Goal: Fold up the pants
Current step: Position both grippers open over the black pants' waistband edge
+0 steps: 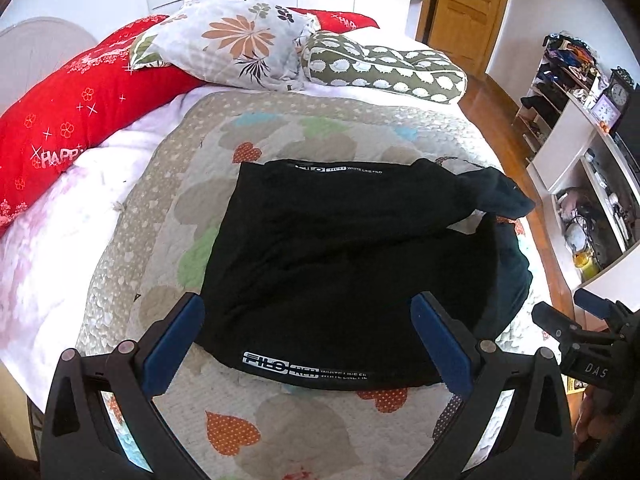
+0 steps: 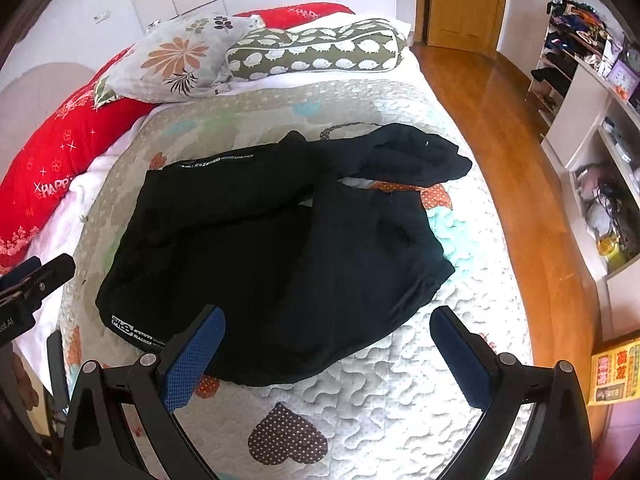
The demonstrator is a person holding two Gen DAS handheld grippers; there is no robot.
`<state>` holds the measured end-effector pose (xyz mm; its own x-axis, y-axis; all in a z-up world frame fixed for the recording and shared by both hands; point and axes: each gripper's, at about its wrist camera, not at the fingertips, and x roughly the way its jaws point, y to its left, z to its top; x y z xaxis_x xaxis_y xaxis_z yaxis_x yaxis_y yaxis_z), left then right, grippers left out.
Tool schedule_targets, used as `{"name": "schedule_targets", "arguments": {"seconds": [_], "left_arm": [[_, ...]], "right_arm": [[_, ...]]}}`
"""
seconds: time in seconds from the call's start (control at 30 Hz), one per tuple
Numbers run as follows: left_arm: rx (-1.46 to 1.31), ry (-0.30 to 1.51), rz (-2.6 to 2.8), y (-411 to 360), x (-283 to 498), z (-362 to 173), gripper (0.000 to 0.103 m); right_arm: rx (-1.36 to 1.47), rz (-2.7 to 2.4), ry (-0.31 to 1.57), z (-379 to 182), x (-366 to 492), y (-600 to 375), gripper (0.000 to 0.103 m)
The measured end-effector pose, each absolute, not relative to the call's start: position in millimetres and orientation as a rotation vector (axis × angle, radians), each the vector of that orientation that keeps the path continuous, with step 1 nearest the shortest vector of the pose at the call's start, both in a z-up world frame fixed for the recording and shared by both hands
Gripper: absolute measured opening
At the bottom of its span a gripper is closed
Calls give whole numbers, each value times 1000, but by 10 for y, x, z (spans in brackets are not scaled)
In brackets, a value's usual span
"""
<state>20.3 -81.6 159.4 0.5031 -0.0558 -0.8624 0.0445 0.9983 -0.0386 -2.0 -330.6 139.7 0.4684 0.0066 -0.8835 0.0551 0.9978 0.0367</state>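
I am holding my left claw (image 1: 308,324) and right claw (image 2: 326,336) spread wide, pinching nothing, just short of the black pants (image 1: 344,256) lying on the quilt (image 1: 168,208). Only my right view is showing the yellow box (image 2: 614,372) on the floor to its right.

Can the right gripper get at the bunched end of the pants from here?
Probably yes. The right gripper is open above the pants, and nothing lies between it and the bunched end farther up the quilt; it needs a forward reach.

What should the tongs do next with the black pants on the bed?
Probably the right tongs should reach for the bunched end of the pants and flatten it. Both tongs are open and hold nothing, the left tongs too, and that end lies crumpled on the quilt.
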Motion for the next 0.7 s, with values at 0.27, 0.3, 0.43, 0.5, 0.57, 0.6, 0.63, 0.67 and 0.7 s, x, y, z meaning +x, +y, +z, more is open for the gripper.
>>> {"name": "schedule_targets", "arguments": {"seconds": [0.27,0.3,0.43,0.5,0.57,0.6,0.63,0.67,0.7], "left_arm": [[-6,1058,-40,-804,165,1508,103],[-5,1061,-35,-801,165,1492,103],[-15,1074,-21,-750,143,1433,103],[-14,1077,-17,-747,137,1410,103],[-17,1079,-19,-749,134,1402,103],[-19,1080,-21,-753,136,1405,103],[-19,1077,-24,-756,137,1411,103],[-16,1074,-26,-754,138,1415,103],[-15,1073,-29,-756,141,1415,103]], "right_arm": [[96,-23,1102,1303,-63,-3374,103],[103,-21,1108,1288,-62,-3383,103],[113,-14,1107,1261,-61,-3404,103],[107,-15,1110,1255,-51,-3391,103],[106,-15,1108,1257,-46,-3384,103],[108,-14,1107,1257,-40,-3387,103],[110,-14,1108,1254,-35,-3388,103],[111,-15,1107,1251,-33,-3391,103],[113,-16,1107,1245,-29,-3397,103]]}}
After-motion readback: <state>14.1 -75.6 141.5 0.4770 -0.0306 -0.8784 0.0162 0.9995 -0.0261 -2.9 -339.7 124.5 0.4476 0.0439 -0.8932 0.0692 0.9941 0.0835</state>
